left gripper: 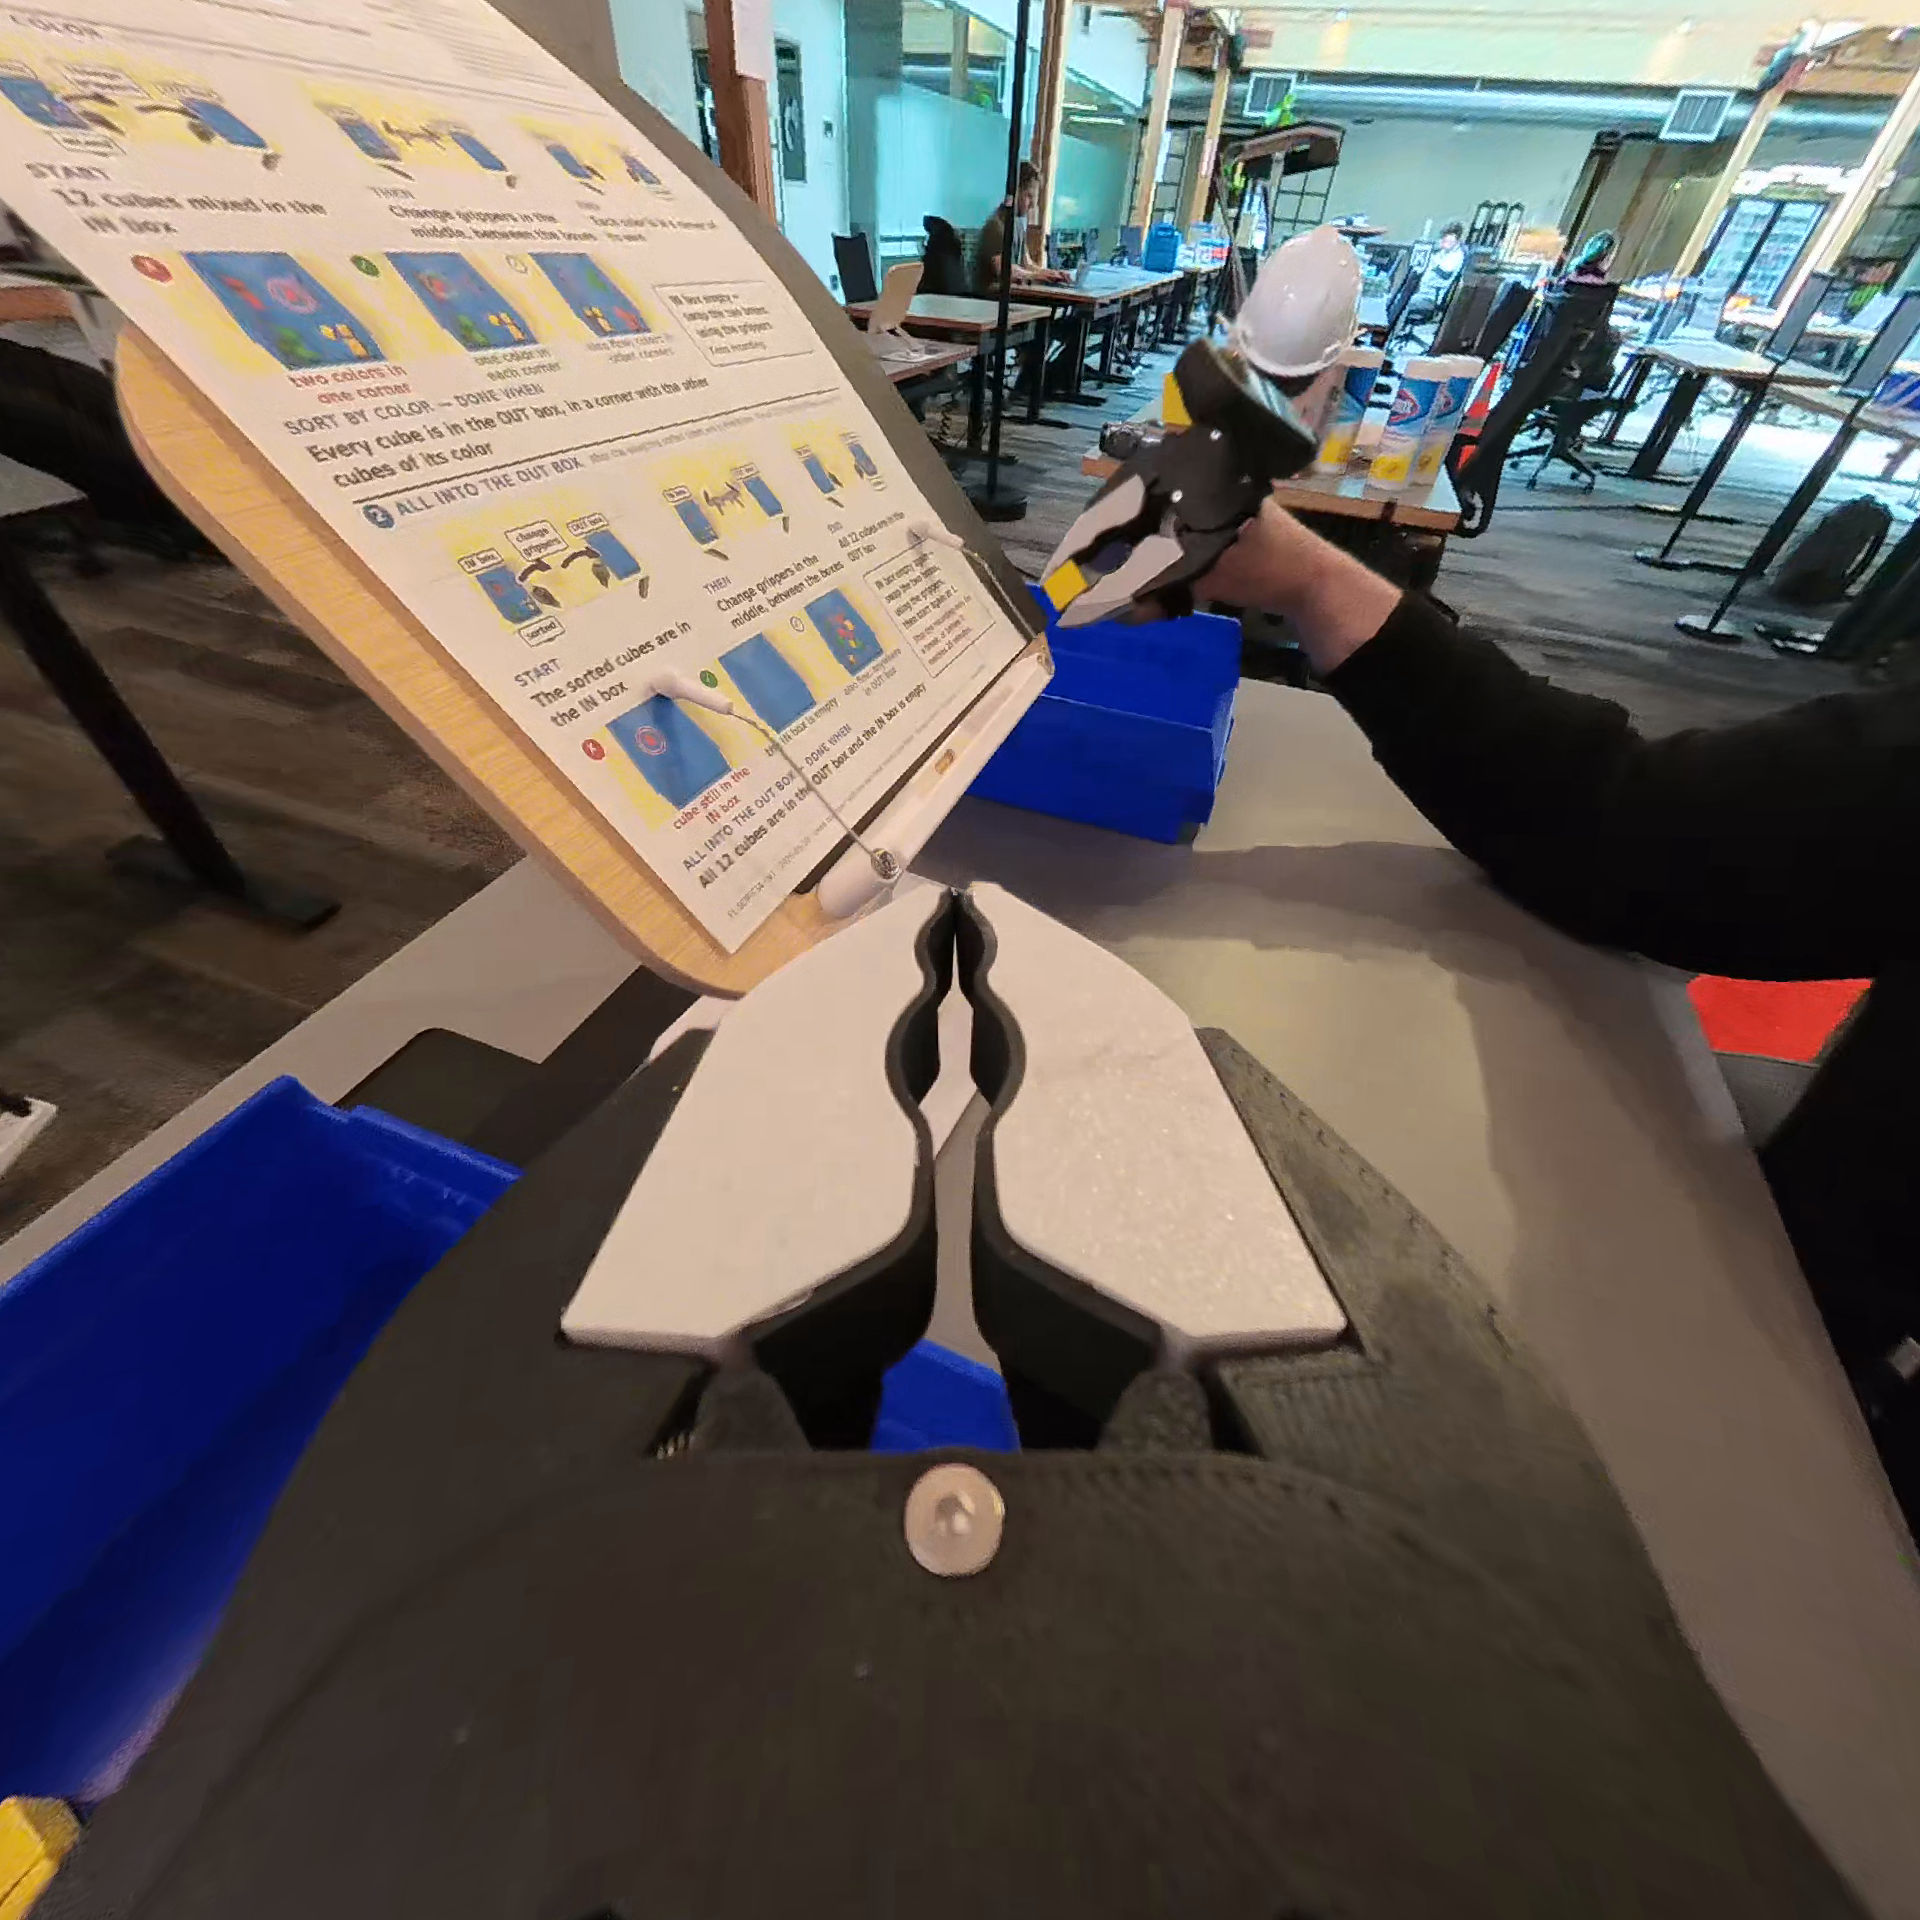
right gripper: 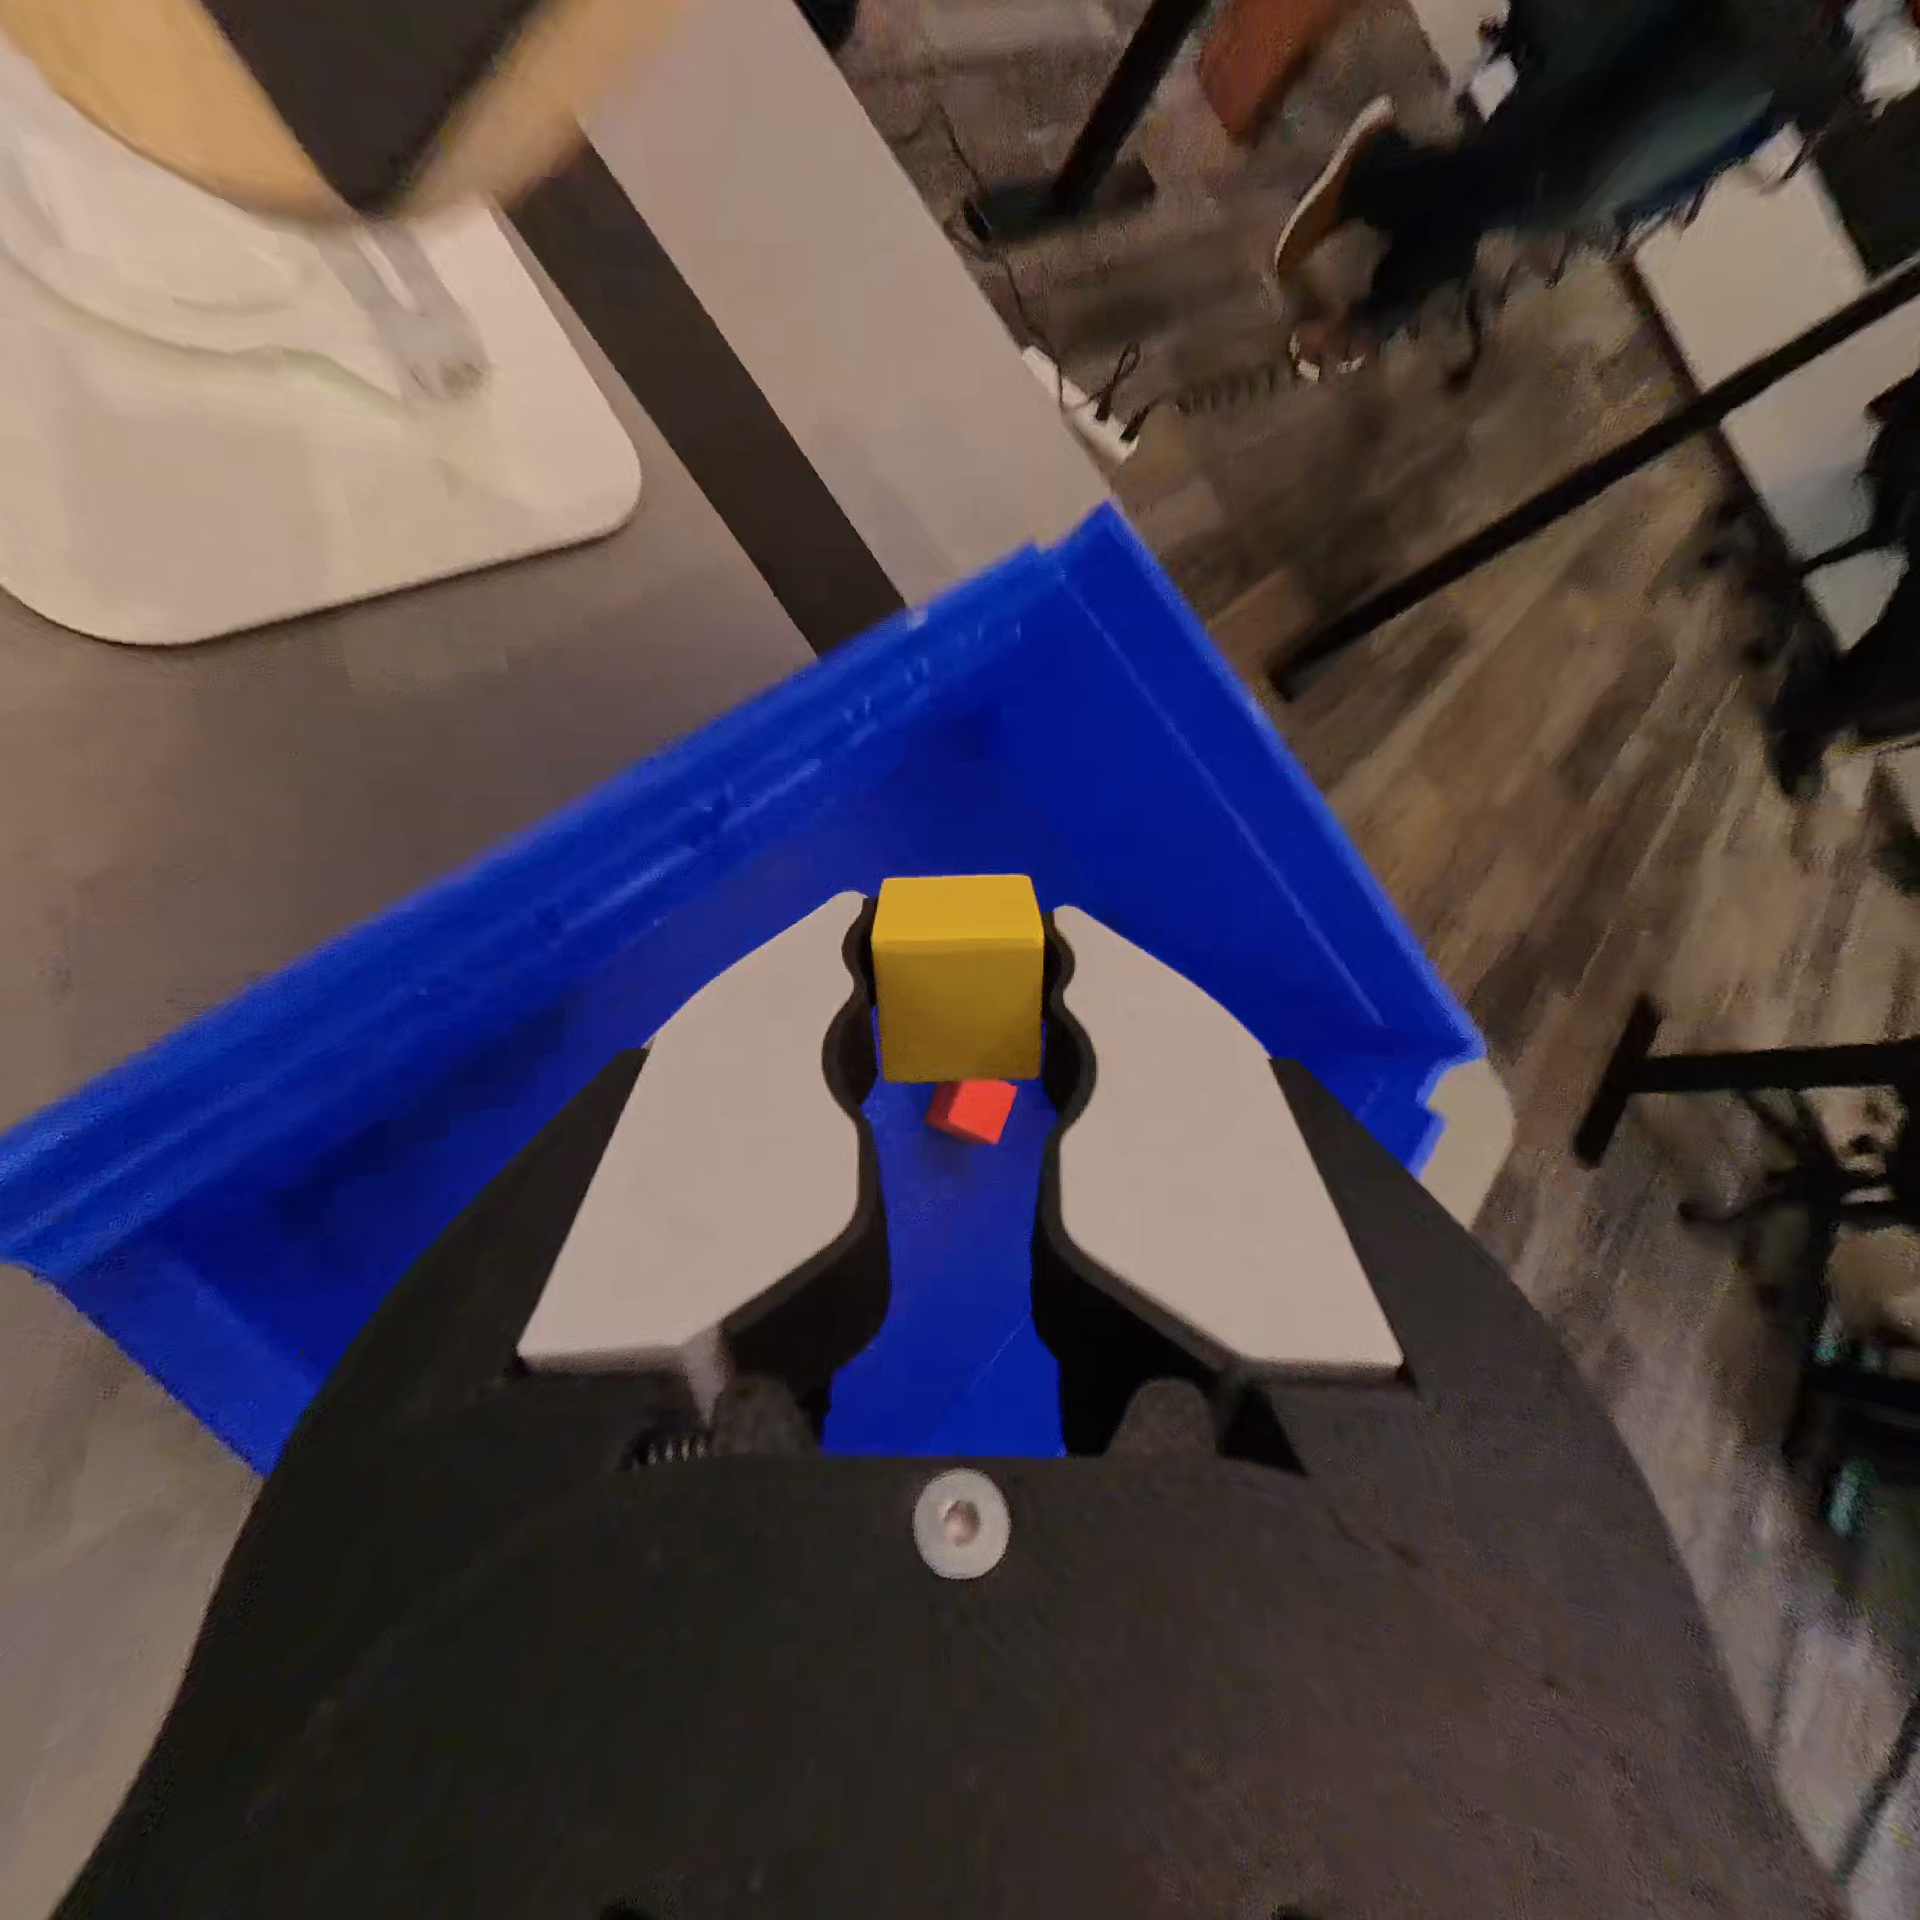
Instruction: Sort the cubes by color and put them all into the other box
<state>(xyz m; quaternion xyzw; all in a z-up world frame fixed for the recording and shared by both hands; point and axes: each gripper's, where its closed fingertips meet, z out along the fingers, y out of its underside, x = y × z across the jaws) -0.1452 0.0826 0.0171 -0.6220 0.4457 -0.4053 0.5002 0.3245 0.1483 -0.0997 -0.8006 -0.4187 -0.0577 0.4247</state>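
My right gripper (right gripper: 957, 940) is shut on a yellow cube (right gripper: 956, 977) and holds it above a blue box (right gripper: 727, 831). A red cube (right gripper: 971, 1112) lies on that box's floor below. In the left wrist view the right gripper (left gripper: 1070, 597) shows far off with the yellow cube (left gripper: 1065, 587) at its tip, over the far blue box (left gripper: 1122, 727). My left gripper (left gripper: 956, 909) is shut and empty, held over the near blue box (left gripper: 208, 1351). A yellow cube (left gripper: 31, 1860) shows at the bottom left corner.
An instruction sheet on a tilted wooden board (left gripper: 499, 499) stands between the boxes, on a white base (right gripper: 260, 468). The grey table (left gripper: 1403, 1039) ends at its right edge (right gripper: 935, 343) over the floor. A person's sleeved arm (left gripper: 1610, 800) holds the right gripper. Spacing between my two grippers at the tips: around 50 cm.
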